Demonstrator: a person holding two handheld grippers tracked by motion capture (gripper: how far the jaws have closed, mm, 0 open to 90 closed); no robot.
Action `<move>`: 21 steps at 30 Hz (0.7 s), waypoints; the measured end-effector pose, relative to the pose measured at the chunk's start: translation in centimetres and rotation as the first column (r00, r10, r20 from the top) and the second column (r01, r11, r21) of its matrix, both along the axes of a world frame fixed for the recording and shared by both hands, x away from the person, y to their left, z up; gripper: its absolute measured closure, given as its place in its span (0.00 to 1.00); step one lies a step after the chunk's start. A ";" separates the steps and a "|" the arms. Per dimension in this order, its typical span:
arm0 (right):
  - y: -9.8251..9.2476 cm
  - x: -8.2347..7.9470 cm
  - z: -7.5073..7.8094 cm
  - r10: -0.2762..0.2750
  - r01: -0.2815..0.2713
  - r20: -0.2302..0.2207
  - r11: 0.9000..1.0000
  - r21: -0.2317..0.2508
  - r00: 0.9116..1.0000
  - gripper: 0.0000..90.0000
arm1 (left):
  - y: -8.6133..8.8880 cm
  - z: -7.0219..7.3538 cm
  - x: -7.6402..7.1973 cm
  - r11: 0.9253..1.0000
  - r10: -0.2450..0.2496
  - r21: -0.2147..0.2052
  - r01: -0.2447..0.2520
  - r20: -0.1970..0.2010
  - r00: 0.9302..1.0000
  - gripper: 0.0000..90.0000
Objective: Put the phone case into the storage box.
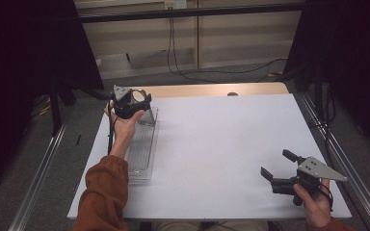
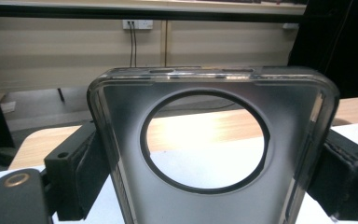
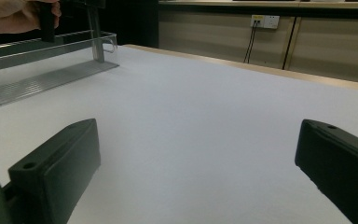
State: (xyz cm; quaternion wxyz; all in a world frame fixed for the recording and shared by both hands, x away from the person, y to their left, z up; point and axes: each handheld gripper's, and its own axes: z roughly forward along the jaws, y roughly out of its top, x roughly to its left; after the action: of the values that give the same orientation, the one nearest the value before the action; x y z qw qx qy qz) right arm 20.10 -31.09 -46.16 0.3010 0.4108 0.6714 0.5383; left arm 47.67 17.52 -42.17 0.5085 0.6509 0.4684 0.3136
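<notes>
With your left gripper (image 1: pixel 134 102) clamped on the phone case (image 2: pixel 209 140) at upper left of the high view, above the tray's (image 1: pixel 142 159) far end, keep it upright as you lower, leaving the right gripper (image 1: pixel 278 167), jaws apart, parked lower right

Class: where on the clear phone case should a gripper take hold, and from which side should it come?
Grip the phone case across its two long side edges, approaching from its lower end, as the left gripper does now: those edges are straight and parallel, and the round camera hole stays free.
</notes>
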 end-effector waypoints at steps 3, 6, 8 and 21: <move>0.0 0.0 0.0 -0.003 0.003 -0.007 1.000 0.005 1.000 0.00 | -0.2 -0.1 0.1 1.000 -0.005 0.000 0.005 0.009 1.000 0.13; 0.0 0.0 0.0 0.000 0.000 -0.003 1.000 0.001 1.000 0.00 | -0.5 -0.2 0.2 1.000 -0.007 0.005 0.007 0.018 1.000 0.13; 0.1 0.0 0.0 -0.004 0.004 -0.005 1.000 0.004 1.000 0.00 | -0.6 -0.2 0.3 1.000 -0.002 0.008 0.002 0.014 1.000 0.13; 0.0 0.0 0.0 0.003 -0.003 -0.002 1.000 -0.001 1.000 0.00 | -0.6 -0.2 0.7 1.000 -0.017 0.012 0.017 0.011 1.000 0.13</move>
State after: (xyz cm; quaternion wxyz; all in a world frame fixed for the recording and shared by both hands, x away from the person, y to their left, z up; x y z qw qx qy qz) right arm 20.08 -31.12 -46.20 0.2997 0.4100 0.6727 0.5381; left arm 48.34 16.92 -42.37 0.5097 0.6562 0.4582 0.3158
